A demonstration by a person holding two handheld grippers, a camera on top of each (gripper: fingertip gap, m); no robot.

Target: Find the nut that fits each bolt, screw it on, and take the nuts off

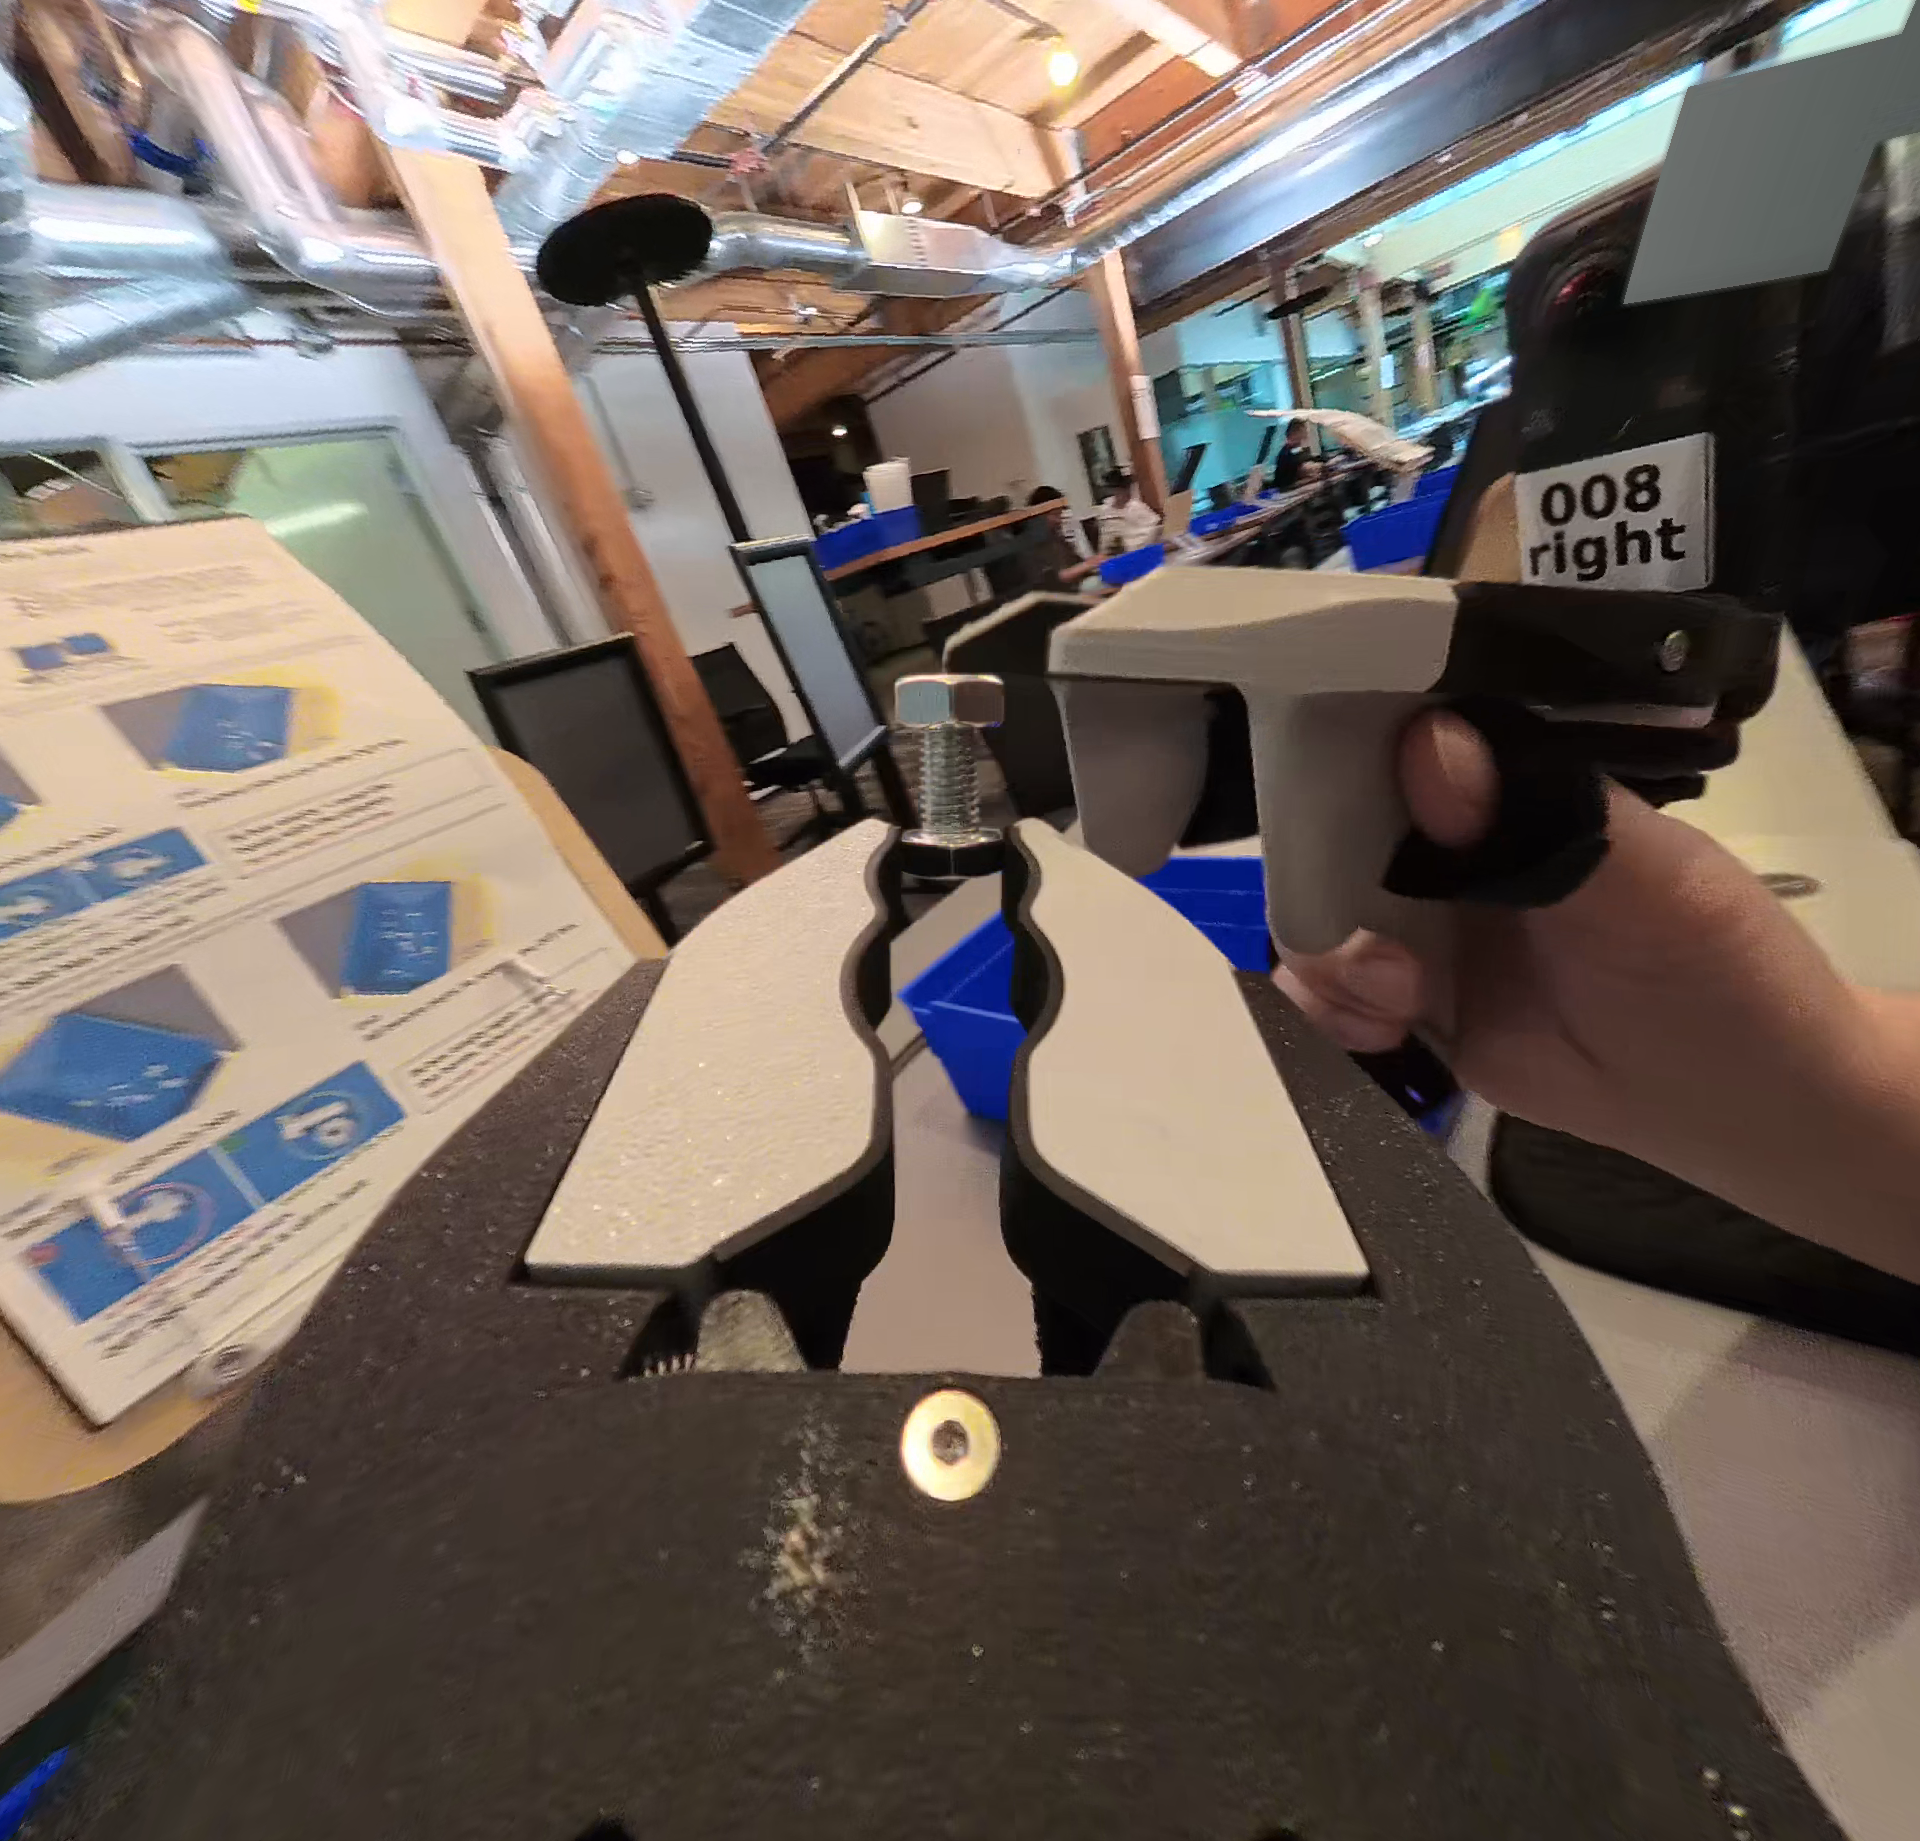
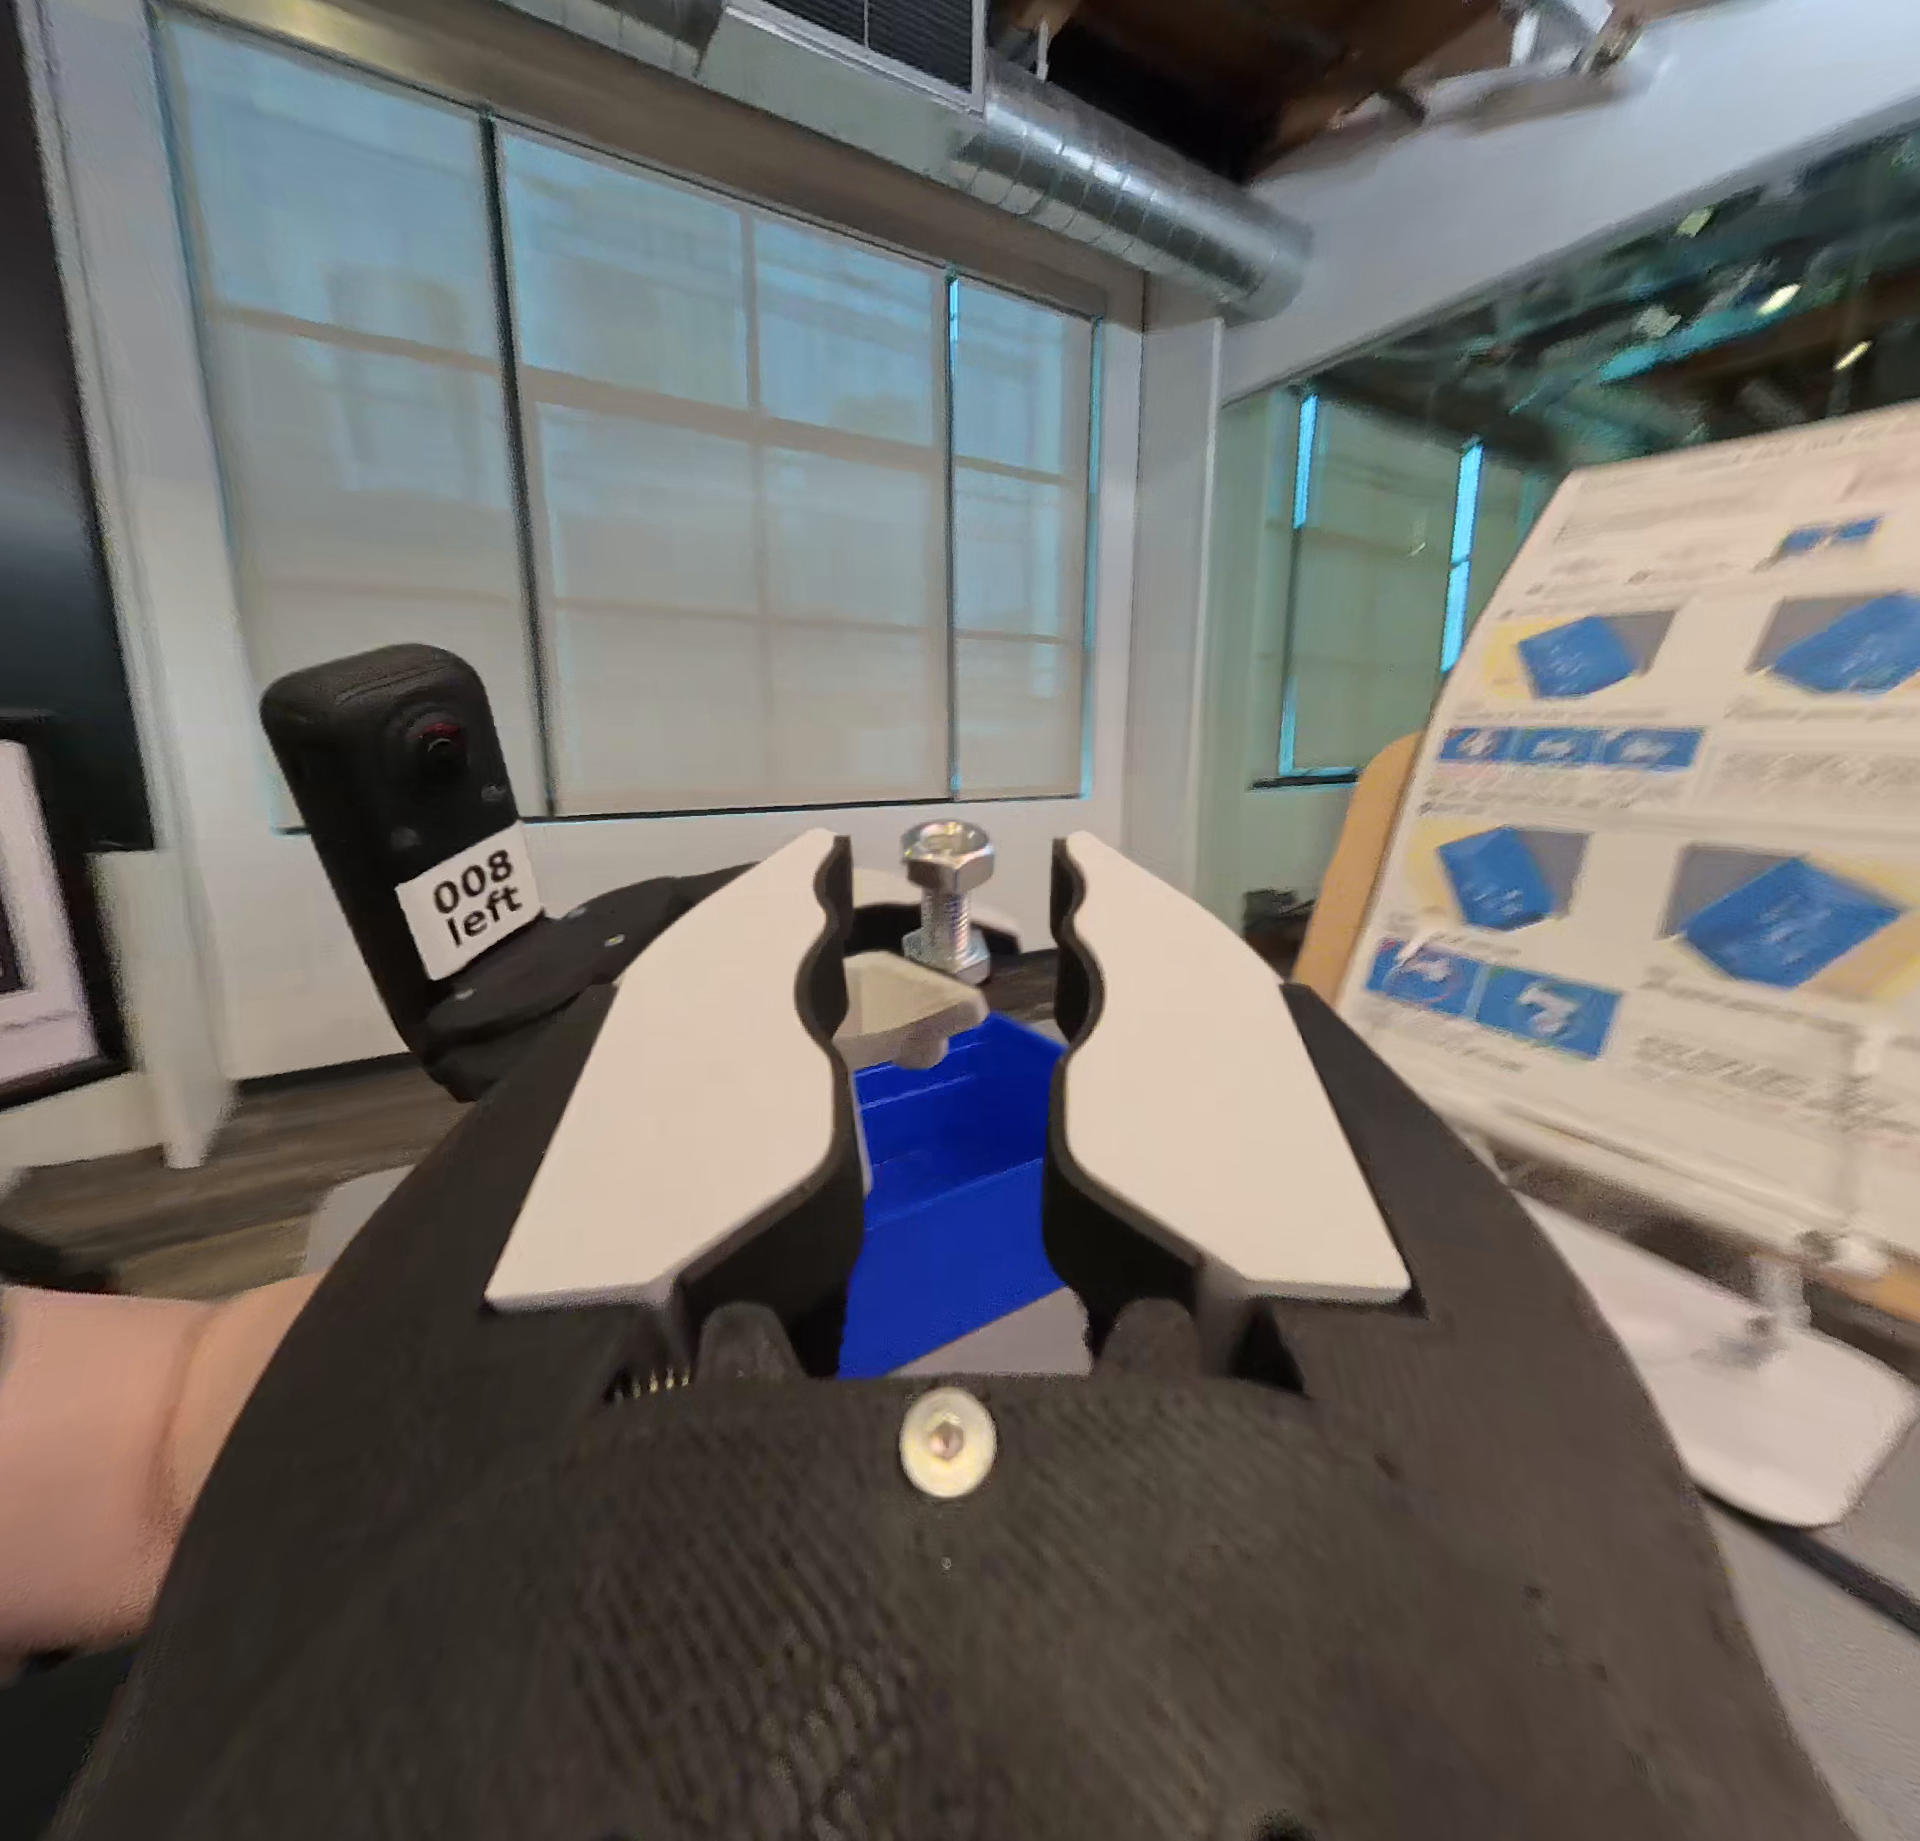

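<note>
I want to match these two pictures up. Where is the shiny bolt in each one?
Left wrist view: the bolt stands upright at the centre, pinched at its lower end by the left hand-held gripper.
Right wrist view: upper centre, beyond the open right hand-held gripper.
Shared landmark: the blue bin below the bolt.

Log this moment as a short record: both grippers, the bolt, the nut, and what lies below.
left gripper: shut on the bolt's lower end, holding it upright
bolt: silver, threaded, one hex piece at the top and one at the bottom
nut: which hex piece it is cannot be told
right gripper: open, fingers either side of the bolt, not touching it
blue bin: beneath both grippers
instruction board: standing beside the work area
</note>
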